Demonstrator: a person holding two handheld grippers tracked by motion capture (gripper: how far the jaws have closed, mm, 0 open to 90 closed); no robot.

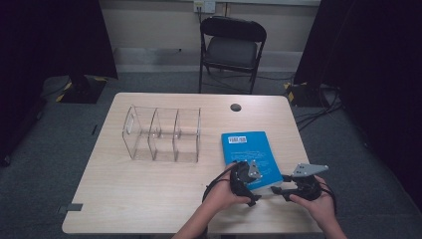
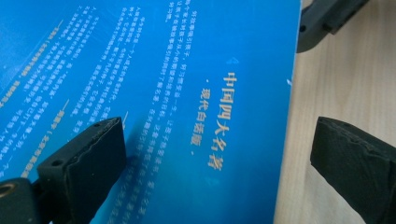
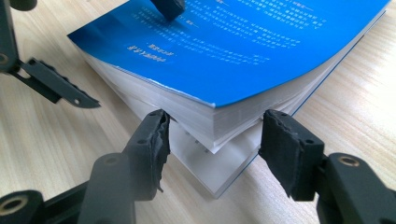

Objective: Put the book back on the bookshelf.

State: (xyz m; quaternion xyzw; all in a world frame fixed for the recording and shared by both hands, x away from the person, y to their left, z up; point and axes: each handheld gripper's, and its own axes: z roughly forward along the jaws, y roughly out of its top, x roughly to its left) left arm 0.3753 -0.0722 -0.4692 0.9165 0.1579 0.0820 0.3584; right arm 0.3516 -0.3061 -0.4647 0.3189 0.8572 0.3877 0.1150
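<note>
At the lower right of the high view, the left claw (image 1: 255, 195) hung open over the blue book (image 1: 247, 149); the right claw (image 3: 212, 144) gripped its corner on the counter (image 1: 149, 184).

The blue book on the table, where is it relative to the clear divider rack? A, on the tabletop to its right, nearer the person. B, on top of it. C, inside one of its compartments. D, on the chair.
A: the blue book lies flat on the table, right of the clear rack and apart from it.
</note>
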